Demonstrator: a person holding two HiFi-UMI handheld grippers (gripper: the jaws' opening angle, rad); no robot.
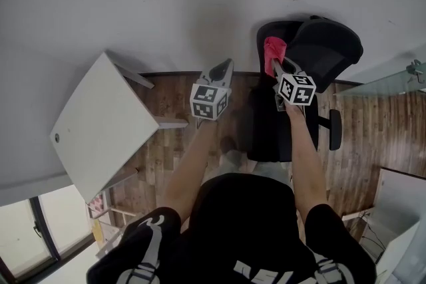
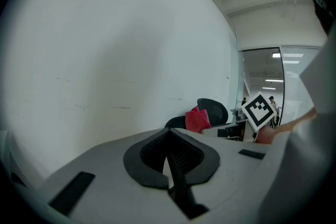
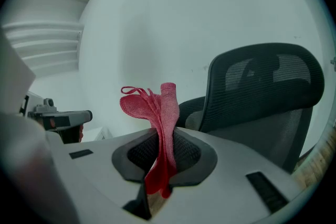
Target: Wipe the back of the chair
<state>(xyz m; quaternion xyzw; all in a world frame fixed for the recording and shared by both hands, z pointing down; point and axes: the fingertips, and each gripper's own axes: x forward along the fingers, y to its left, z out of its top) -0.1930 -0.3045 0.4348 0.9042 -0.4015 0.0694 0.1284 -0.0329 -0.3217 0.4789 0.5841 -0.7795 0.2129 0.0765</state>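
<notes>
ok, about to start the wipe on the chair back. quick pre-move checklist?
1. Red cloth clamped in right hand-held gripper: ok, jaws shut on it.
2. Cloth sticks out past the jaws: ok, a fold stands free above them.
3. Cloth on the backrest: not ok, the right gripper view shows a gap between them.
4. Left hand-held gripper out of the way: ok, jaws shut, empty, off to the left of the chair.
5. Chair braced against rolling: cannot tell, its base is hidden.
</notes>
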